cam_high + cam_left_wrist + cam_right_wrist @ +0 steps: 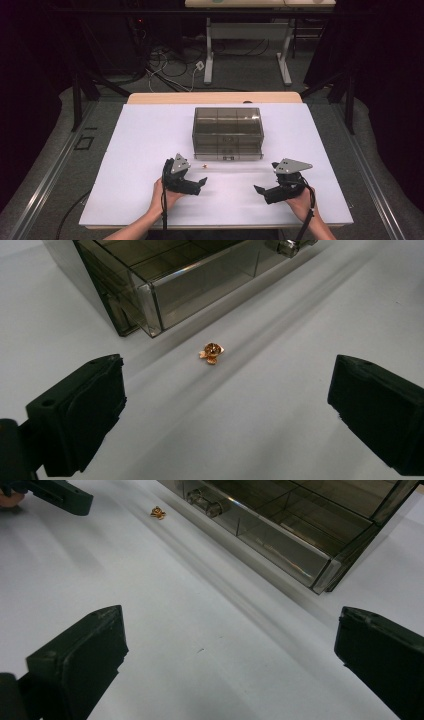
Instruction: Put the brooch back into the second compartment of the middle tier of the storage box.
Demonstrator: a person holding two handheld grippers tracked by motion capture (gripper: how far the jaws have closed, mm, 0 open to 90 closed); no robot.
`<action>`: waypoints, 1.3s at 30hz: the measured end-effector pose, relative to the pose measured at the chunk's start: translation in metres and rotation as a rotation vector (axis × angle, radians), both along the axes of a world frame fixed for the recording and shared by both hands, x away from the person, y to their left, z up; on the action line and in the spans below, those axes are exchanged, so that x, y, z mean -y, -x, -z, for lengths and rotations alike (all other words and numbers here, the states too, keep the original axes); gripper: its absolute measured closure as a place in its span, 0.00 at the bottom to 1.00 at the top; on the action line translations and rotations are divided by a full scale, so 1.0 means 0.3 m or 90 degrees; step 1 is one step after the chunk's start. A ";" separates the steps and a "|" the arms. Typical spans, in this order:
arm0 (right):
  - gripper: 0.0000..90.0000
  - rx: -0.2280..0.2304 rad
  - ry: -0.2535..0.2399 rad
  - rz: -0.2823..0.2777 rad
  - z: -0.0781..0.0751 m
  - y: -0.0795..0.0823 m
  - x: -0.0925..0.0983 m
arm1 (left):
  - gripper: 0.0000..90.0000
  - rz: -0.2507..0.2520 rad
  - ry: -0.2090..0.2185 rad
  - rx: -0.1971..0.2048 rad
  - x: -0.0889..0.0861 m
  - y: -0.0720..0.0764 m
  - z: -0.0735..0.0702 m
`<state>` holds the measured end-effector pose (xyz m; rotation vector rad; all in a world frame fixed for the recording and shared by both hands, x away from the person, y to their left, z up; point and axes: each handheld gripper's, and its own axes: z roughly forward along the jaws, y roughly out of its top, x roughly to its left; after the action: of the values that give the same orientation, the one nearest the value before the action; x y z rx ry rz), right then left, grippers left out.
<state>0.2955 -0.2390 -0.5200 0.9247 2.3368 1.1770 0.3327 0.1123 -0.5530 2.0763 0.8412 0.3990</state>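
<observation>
Just below the middle of the high view, a small gold trinket [204, 165] lies on the white table [140, 150], close in front of the smoky plastic drawer box [228, 131] and apart from its front edge. It sits up and to the right of the left gripper [202, 183], which is plainly the nearer of the two; the right gripper [258, 190] lies well apart from it, toward the lower right of the frame.

In the left gripper view the trinket [212, 352] rests a little above centre, ahead of the spread jaws and roughly on the line between them, so my guess is that a straight push forward and down would bring the jaws around it. It is too small and rounded to show a long axis. The box corner [150, 315] stands just beyond it at upper left.

Both grippers are held low over the table, jaws wide apart and empty, tips angled inward toward each other. In the right gripper view the trinket [158, 512] is far off at upper left.
</observation>
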 end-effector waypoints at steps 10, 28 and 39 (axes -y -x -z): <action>0.00 0.005 0.002 -0.005 0.000 0.001 0.006 | 0.16 0.002 -0.008 -0.019 0.042 -0.025 0.028; 0.00 0.009 -0.003 -0.009 -0.003 0.001 0.012 | 0.47 -0.028 -0.025 -0.023 0.099 -0.056 0.039; 0.00 0.007 0.000 -0.013 -0.002 0.000 0.009 | 0.64 -0.030 -0.012 -0.013 0.087 -0.064 0.037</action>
<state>0.2955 -0.2418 -0.5193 0.8933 2.3432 1.1873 0.3518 0.0860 -0.5642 2.0838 0.9030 0.4128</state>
